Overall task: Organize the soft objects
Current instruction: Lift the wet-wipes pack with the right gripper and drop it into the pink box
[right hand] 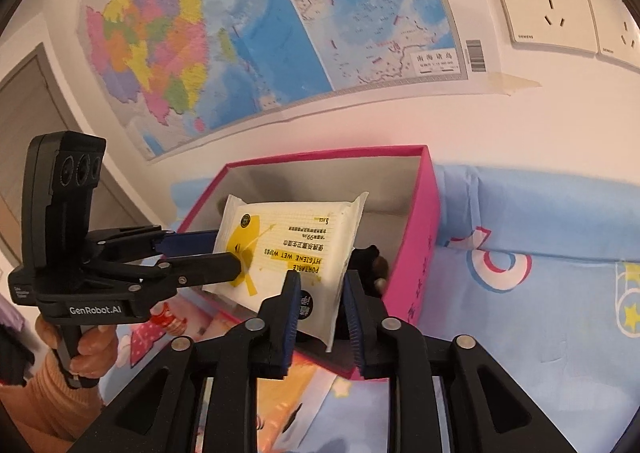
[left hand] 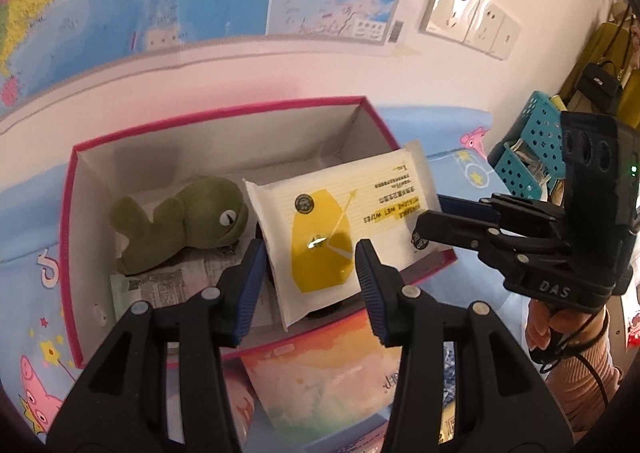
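A white and yellow wet wipes pack (left hand: 320, 213) (right hand: 296, 229) hangs tilted over the open pink box (left hand: 220, 113) (right hand: 428, 213). My left gripper (left hand: 308, 249) (right hand: 228, 257) is shut on its left part, one finger on the face and one behind. My right gripper (right hand: 320, 281) (left hand: 428, 215) straddles the pack's near corner. Its left pad is against the pack, its right pad stands a little off, so it is open. A green plush frog (left hand: 180, 221) lies in the box on printed packets (left hand: 160, 285). Something dark (right hand: 372, 261) sits under the pack, mostly hidden.
The box rests on a blue cartoon bedsheet (right hand: 540, 253) against a wall with a map and sockets (right hand: 548, 1). A colourful flat pack (left hand: 320, 373) lies in front of the box. A blue perforated basket (left hand: 532, 149) stands at the right.
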The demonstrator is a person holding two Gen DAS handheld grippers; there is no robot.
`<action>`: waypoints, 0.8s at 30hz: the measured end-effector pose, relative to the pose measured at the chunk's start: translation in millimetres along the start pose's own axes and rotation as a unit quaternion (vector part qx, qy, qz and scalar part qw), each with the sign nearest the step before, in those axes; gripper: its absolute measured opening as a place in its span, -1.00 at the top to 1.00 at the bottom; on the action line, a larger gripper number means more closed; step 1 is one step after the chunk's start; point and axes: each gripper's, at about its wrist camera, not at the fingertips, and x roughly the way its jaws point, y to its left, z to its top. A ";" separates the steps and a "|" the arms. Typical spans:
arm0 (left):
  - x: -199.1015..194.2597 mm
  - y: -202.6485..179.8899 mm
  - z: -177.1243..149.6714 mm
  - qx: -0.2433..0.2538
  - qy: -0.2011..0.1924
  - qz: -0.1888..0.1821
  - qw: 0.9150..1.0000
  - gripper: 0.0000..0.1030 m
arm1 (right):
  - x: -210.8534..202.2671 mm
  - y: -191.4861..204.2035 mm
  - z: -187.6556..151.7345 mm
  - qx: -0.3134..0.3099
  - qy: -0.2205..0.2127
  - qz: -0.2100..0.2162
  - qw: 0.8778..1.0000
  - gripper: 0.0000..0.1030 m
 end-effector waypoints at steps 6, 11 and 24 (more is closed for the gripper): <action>-1.8 2.2 -2.9 -0.003 -0.005 0.015 1.000 0.07 | -8.5 4.8 -1.0 -0.003 -0.018 -0.018 1.000 0.16; -19.8 -3.4 -12.7 0.013 -0.031 0.016 0.999 0.07 | -22.9 8.4 -8.4 -0.008 -0.026 -0.016 1.000 0.15; -72.4 -30.7 -64.7 0.061 -0.082 -0.033 0.994 0.00 | -60.9 22.4 -50.3 -0.026 -0.016 0.027 0.999 0.12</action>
